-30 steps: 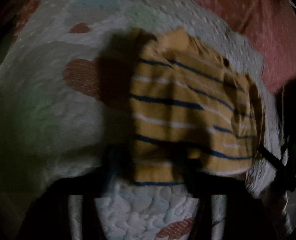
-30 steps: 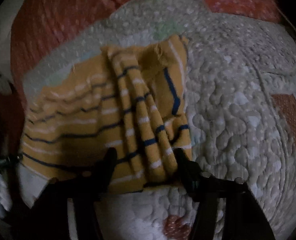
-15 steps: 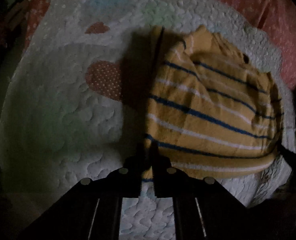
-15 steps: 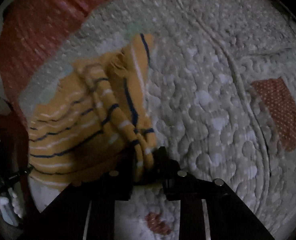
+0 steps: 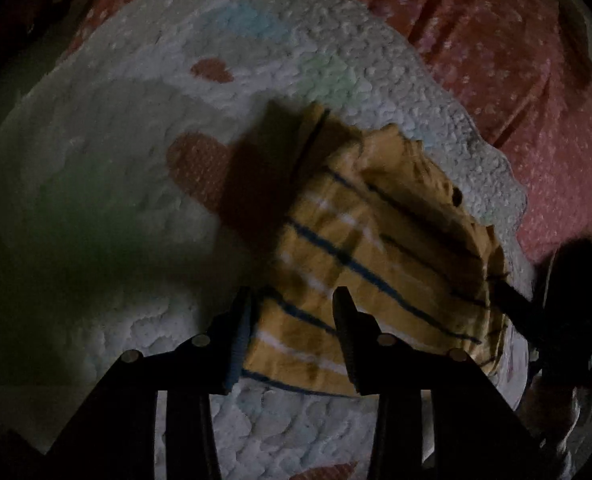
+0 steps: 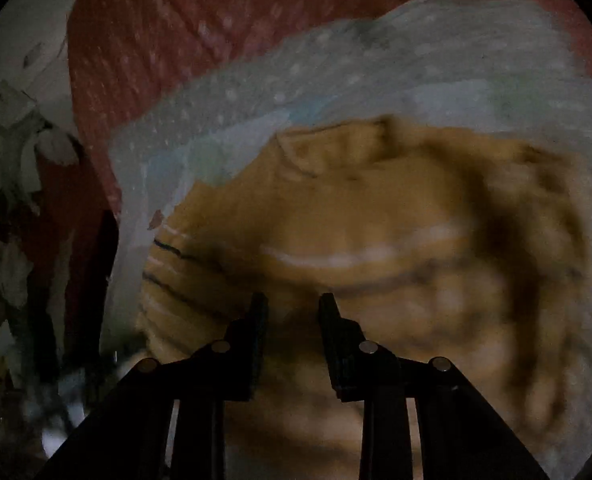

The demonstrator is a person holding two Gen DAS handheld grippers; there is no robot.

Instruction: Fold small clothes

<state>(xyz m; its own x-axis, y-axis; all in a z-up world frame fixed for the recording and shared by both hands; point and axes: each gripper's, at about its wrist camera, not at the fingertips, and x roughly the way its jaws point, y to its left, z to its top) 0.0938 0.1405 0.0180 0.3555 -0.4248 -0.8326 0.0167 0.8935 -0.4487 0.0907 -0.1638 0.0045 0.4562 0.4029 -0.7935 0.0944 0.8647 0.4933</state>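
A small yellow garment [image 5: 379, 264] with navy and white stripes lies folded on a white quilted mat [image 5: 136, 208]. My left gripper [image 5: 294, 300] is open, its fingers straddling the garment's near left edge without pinching it. In the right wrist view the same garment [image 6: 375, 248] fills the middle, blurred by motion. My right gripper [image 6: 292, 304] is open just above the cloth and holds nothing. The right gripper also shows as a dark shape at the garment's right edge in the left wrist view [image 5: 567, 304].
The mat carries pastel patches and a red dotted patch [image 5: 196, 160]. It lies on a red dotted bedspread [image 5: 495, 60]. Pale clutter [image 6: 12, 184] sits off the bed at the left of the right wrist view.
Both grippers were shut on the garment's edges half a second ago and have opened, releasing it. The right gripper has swung over the cloth, which now lies flatter.
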